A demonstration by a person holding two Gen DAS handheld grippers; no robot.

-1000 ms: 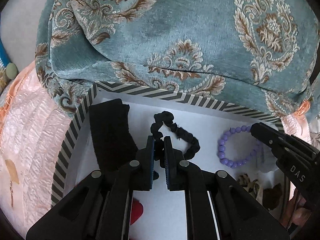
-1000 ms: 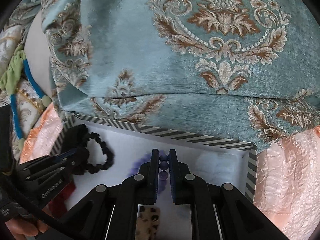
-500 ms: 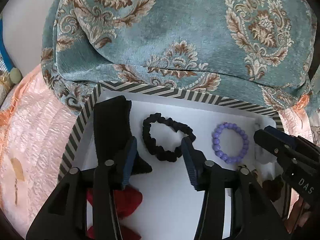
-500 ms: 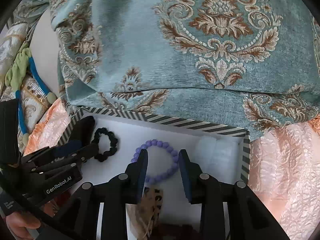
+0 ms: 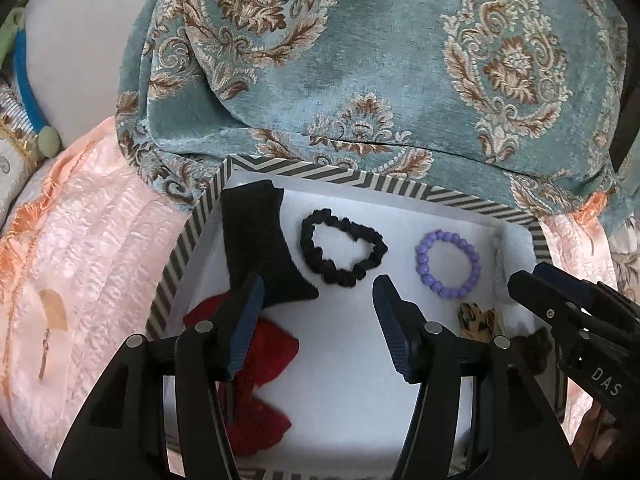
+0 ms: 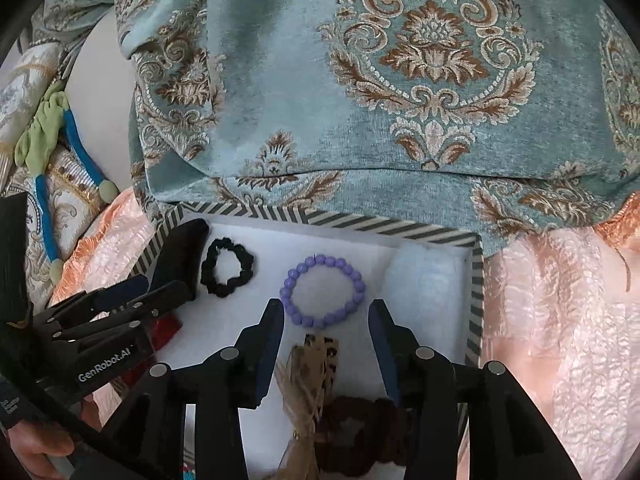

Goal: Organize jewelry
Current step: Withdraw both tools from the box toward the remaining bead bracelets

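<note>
A striped box [image 5: 362, 181] with a white floor holds the jewelry. A black scrunchie [image 5: 342, 247] lies flat near its back, just beyond my open, empty left gripper [image 5: 318, 298]. A purple bead bracelet [image 6: 322, 290] lies flat just beyond my open, empty right gripper [image 6: 326, 314]; it also shows in the left wrist view [image 5: 447, 263]. The scrunchie also shows in the right wrist view [image 6: 226, 266], with the left gripper [image 6: 132, 298] at its left. The right gripper [image 5: 560, 296] shows at the right of the left wrist view.
In the box lie a black cloth band [image 5: 258, 242], a red bow [image 5: 260, 364], a leopard-print clip [image 6: 316, 360], a dark brown scrunchie [image 6: 360, 432] and a white pad [image 6: 428, 284]. A teal patterned cushion [image 6: 360, 80] rises behind the box. Peach bedding [image 5: 80, 260] surrounds it.
Both grippers let go, opened wide and pulled back. The black scrunchie and the purple bracelet now lie flat on the box floor.
</note>
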